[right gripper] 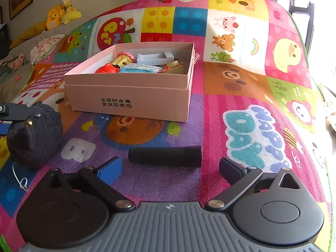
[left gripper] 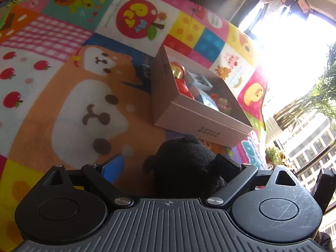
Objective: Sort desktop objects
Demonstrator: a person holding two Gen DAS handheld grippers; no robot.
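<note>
A black plush toy point(left gripper: 184, 168) sits on the colourful play mat point(left gripper: 84, 96) between the fingers of my left gripper point(left gripper: 170, 160). The blue left pad point(left gripper: 113, 168) stands apart from the plush, so the jaws are open. The right wrist view shows the same plush point(right gripper: 35, 140) at the far left, with a left finger point(right gripper: 12, 111) over it. My right gripper point(right gripper: 170, 164) is open and empty, with a black cylinder point(right gripper: 166, 156) lying crosswise just ahead of its fingertips. Behind stands a pink cardboard box point(right gripper: 130, 96) point(left gripper: 189, 117) holding several small toys and packs.
A clear cord loop point(right gripper: 21, 180) trails from the plush on the mat. A sofa with yellow plush toys point(right gripper: 61, 13) and crumpled cloth lies beyond the mat's far left edge. A bright window point(left gripper: 294, 52) is to the right, past the mat's edge.
</note>
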